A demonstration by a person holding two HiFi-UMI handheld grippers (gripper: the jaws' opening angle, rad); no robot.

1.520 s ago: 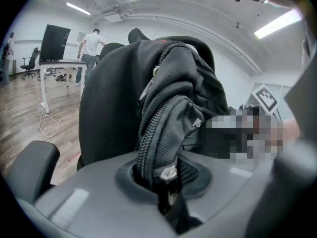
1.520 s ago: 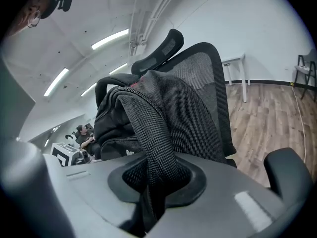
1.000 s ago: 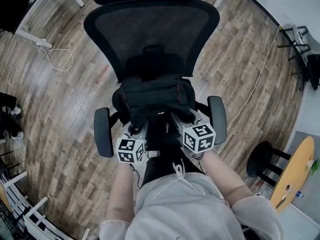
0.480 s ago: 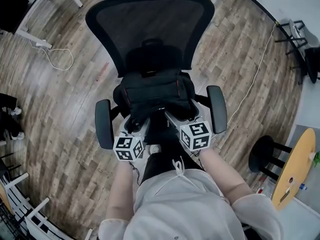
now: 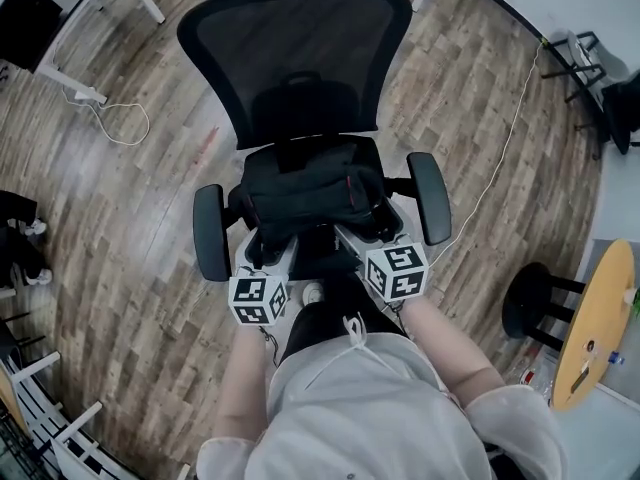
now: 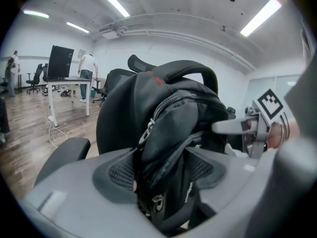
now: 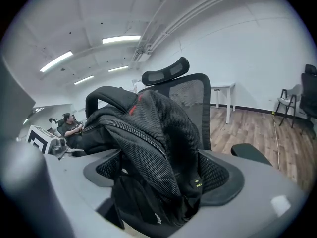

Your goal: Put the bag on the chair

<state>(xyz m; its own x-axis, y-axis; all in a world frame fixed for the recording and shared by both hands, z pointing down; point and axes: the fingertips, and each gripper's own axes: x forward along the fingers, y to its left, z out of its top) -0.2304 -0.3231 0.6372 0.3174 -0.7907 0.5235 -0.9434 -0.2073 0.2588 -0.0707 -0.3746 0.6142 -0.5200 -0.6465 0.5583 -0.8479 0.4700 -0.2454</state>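
Observation:
A black backpack (image 5: 305, 183) rests on the seat of a black mesh office chair (image 5: 300, 58), between the two armrests. My left gripper (image 5: 266, 254) and right gripper (image 5: 356, 236) sit at the bag's near edge, side by side. Both sets of jaws have just been opening and now stand wide. In the left gripper view the bag (image 6: 173, 108) still has a fold of fabric between the spread jaws of the left gripper (image 6: 163, 168). The right gripper view shows the bag's mesh side (image 7: 153, 123) between the right gripper (image 7: 163, 172) jaws. The pads do not press on it.
The left armrest (image 5: 209, 233) and right armrest (image 5: 425, 196) flank the bag. A white desk leg and cable (image 5: 110, 118) lie at the upper left. A black stool (image 5: 530, 303) and a round wooden table (image 5: 592, 323) stand at the right. The floor is wooden planks.
Both grippers have opened off the bag and drawn back toward the person. The bag stays on the seat.

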